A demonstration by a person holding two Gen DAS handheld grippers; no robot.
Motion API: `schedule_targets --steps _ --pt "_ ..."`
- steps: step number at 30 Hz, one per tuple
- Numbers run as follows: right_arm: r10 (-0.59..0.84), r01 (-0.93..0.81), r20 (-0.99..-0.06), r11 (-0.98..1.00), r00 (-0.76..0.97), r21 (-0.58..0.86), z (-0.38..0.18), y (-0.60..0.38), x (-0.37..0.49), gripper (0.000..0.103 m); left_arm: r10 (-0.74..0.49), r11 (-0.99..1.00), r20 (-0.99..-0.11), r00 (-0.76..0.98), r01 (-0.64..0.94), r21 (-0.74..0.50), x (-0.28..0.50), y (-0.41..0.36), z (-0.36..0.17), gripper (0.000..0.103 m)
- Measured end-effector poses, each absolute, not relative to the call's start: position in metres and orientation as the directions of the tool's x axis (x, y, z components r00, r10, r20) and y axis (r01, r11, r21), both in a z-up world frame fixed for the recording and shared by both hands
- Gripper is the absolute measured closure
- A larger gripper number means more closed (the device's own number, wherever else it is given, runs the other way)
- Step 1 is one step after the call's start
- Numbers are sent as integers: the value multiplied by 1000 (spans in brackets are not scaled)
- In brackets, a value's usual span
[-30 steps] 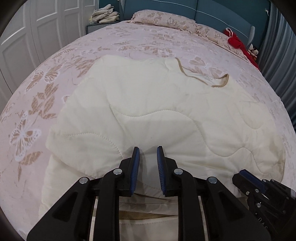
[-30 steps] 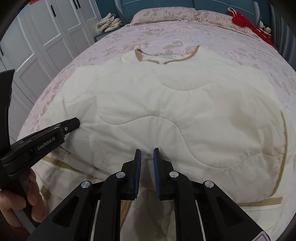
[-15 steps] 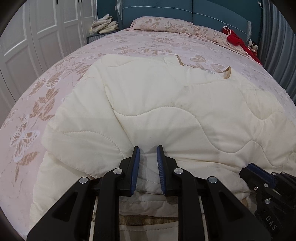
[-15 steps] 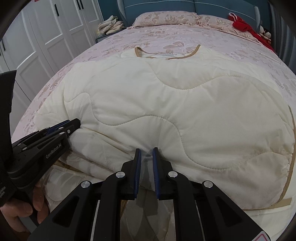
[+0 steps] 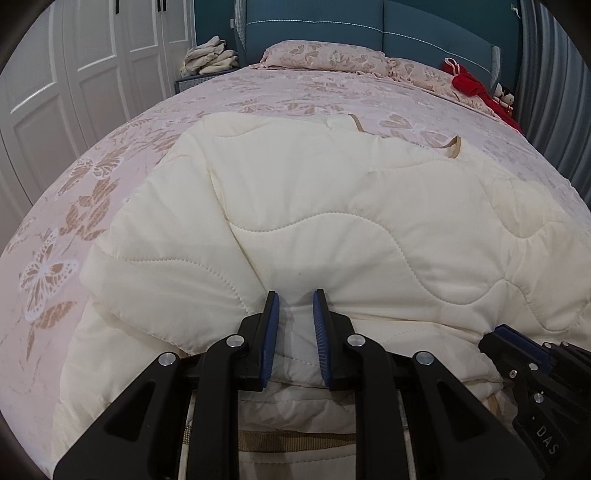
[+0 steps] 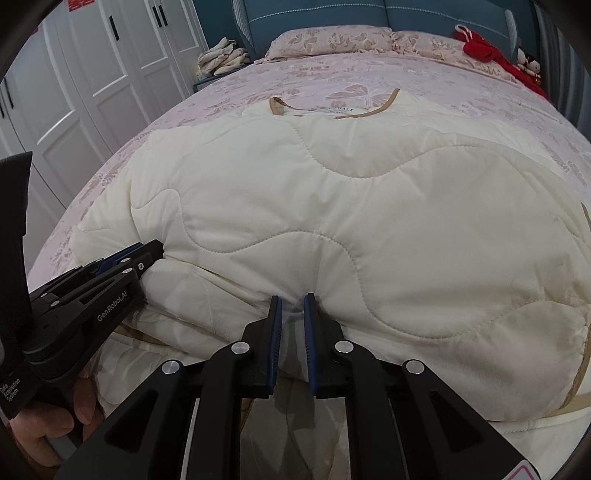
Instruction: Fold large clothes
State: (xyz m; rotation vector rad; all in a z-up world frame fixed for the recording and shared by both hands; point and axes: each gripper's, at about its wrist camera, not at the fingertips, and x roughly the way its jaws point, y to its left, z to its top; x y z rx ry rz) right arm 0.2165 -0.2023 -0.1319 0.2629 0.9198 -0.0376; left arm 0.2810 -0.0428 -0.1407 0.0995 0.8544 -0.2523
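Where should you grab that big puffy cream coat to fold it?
Probably the near hem of the cream quilted coat, from the foot of the bed. That edge is a thick roll facing the person, with the tan-trimmed collar lying far away. The left gripper and right gripper pinch it there, spaced apart, so the wide hem lifts evenly.

home bedroom; double bed with pink butterfly-print cover, matching pillows, teal padded headboard; white panelled wardrobe doors; bedside cabinet stacked with folded cloth
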Motion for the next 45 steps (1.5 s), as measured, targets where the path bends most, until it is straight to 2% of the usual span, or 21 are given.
schedule_targets --steps 4,6,8,11,15,19,24,29,31,32,33,39,42,45 --pt "143 128 -798 956 586 265 -114 -212 215 89 -248 953 -774 583 288 -88 286 -28 -114 84" --pt "167 121 -778 947 606 297 -96 -219 213 74 -297 943 -760 578 304 -138 292 -21 -95 79" --pt "179 106 -751 944 635 314 -80 -227 217 67 -324 938 -735 595 302 -168 309 -17 -73 66" --pt "193 81 -722 942 664 326 -60 -236 240 65 -347 935 -711 612 286 -210 342 -19 -53 60" --pt "209 63 -690 936 693 347 -44 -242 293 56 -332 943 -708 623 244 -228 398 -30 -41 55" --pt "256 66 -689 913 678 403 -52 -244 363 56 -277 960 -754 596 200 -195 452 -41 -58 54" --pt "260 89 -744 915 616 393 -81 -231 439 55 -235 972 -816 527 105 -212 488 -31 -107 54" --pt "235 131 -807 925 542 358 -121 -226 480 55 -205 979 -796 569 138 -153 483 -35 -131 54" --pt "242 114 -809 928 536 353 -130 -222 482 63 -187 982 -778 600 147 -122 477 -37 -135 53" --pt "260 82 -801 930 540 358 -131 -220 481 87 -183 982 -766 617 149 -115 474 -37 -137 53" --pt "279 57 -798 930 534 363 -132 -218 481 95 -185 982 -756 628 148 -117 472 -36 -138 53" --pt "254 32 -711 931 656 363 -109 -228 465 100 -231 973 -722 652 150 -177 468 -27 -139 53" --pt "202 74 -750 946 630 316 -128 -226 470 102 -218 976 -723 656 153 -155 468 -32 -141 53" --pt "223 128 -771 922 597 365 -146 -235 476 103 -185 982 -730 658 155 -109 470 -40 -144 53"
